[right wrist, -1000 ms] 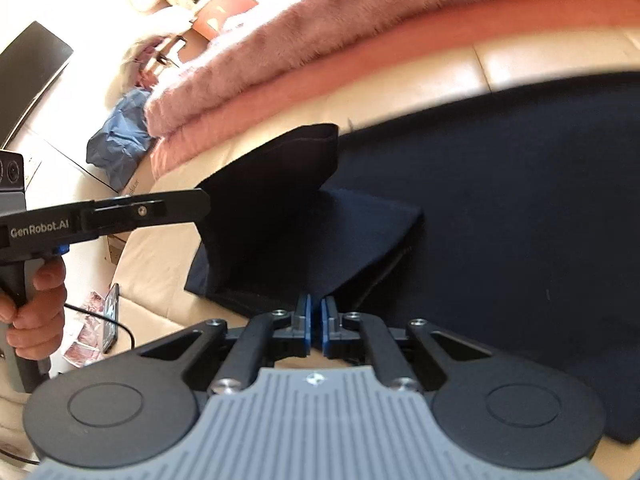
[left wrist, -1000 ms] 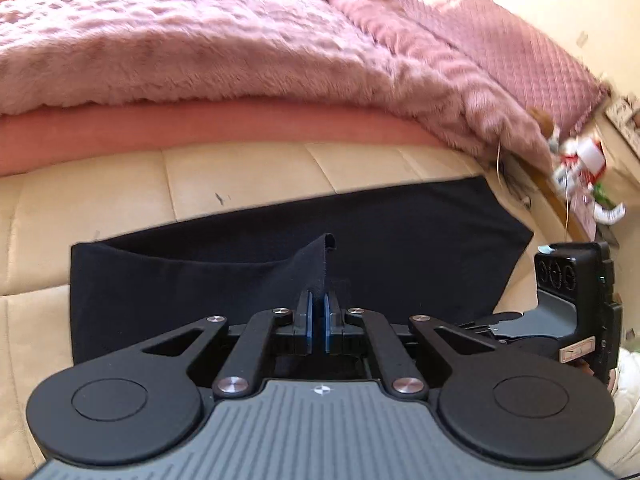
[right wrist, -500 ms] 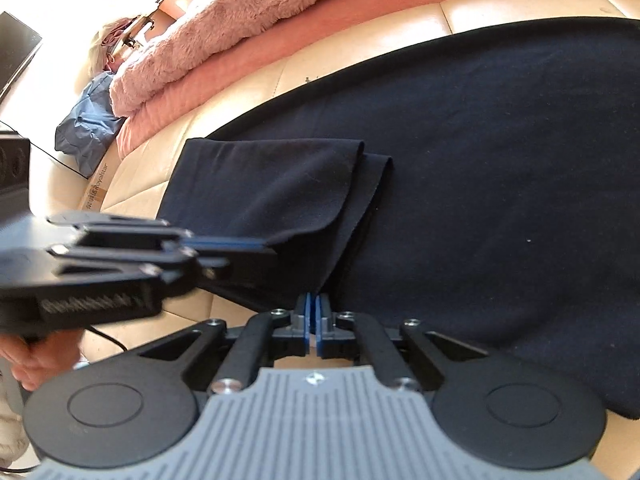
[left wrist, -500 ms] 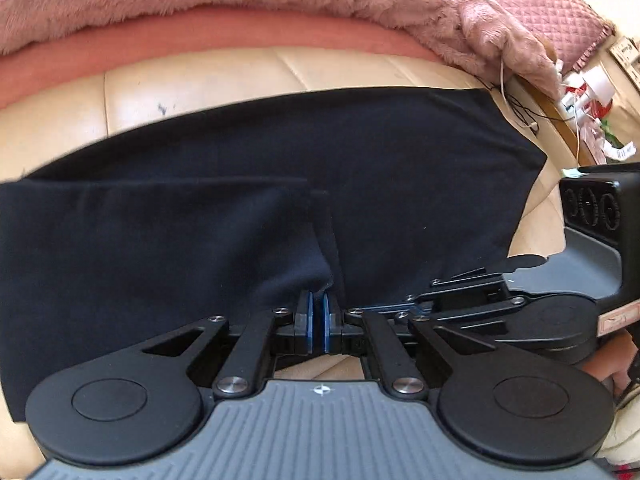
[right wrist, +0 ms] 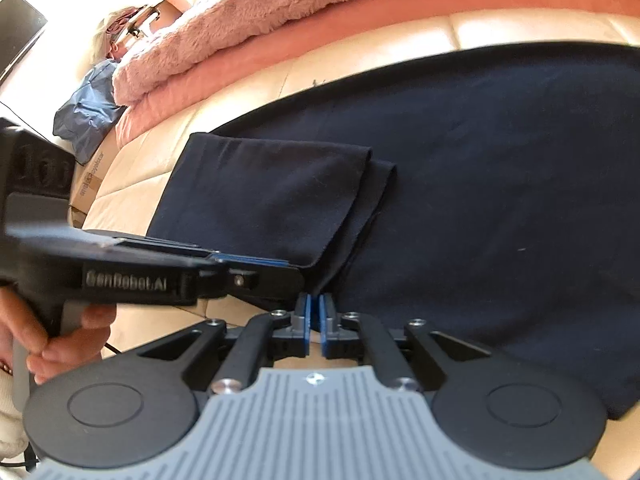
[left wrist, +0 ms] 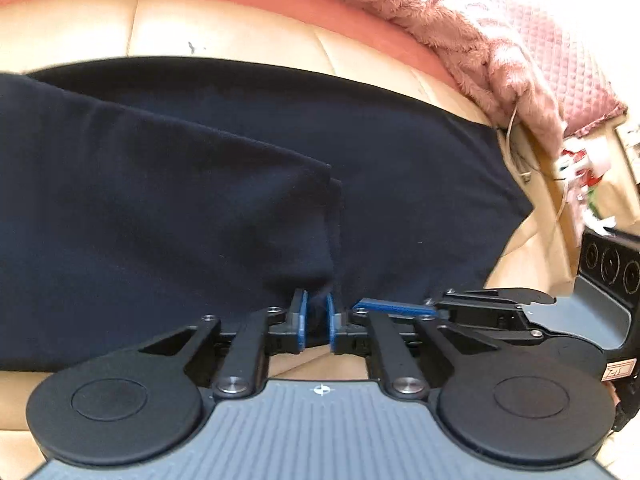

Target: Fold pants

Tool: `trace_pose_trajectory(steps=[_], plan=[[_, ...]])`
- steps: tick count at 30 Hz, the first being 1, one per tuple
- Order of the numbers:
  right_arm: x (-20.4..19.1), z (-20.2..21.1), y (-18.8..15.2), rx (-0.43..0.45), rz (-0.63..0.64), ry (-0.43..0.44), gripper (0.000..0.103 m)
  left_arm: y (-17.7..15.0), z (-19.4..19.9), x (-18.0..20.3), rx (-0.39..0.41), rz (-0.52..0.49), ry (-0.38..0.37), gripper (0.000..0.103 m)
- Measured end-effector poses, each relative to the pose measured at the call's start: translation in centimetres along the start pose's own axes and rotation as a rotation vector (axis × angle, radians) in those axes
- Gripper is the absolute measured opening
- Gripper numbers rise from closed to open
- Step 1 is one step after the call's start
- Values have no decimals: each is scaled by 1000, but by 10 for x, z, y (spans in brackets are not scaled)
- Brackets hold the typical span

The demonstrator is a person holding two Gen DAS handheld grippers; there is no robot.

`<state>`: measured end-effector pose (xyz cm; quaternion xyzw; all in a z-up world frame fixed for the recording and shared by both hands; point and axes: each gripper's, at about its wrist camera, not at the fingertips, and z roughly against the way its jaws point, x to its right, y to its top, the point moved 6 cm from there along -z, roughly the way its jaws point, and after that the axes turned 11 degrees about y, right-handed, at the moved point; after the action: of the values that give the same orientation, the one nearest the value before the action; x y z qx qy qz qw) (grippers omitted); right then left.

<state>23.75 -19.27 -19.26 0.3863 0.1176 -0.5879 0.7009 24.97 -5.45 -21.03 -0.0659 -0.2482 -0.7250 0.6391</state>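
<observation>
Dark navy pants [left wrist: 400, 168] lie flat on cream cushion [left wrist: 240, 36], leg end folded over. Left gripper [left wrist: 316, 320] slightly parted around folded corner; right gripper [right wrist: 314, 320] narrow, at the near hem.

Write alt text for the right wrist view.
Dark navy pants lie on a cream sofa, one leg end folded over them. The right gripper and left gripper meet at the fold's near corner; a pink fuzzy blanket is piled behind.
</observation>
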Motion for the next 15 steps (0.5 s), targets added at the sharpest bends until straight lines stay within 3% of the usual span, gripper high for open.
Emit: trace_pose_trajectory(steps=[2,7,9,12,15], plan=[[3,11,2,23,-11,-25,14,0,-4,3,-12,5,-27,15],[18,29,8,113,-113,-18,14,6,12,3,52,40,-51,17],[17,29,13,146,-143,17,14,10,23,-4,114,45,-1,19],[14,20,22,179,-182,83,14,16,39,-18,201,25,154,19],[17,3,31,180,-223,97,14,20,53,-34,235,59,188,19]])
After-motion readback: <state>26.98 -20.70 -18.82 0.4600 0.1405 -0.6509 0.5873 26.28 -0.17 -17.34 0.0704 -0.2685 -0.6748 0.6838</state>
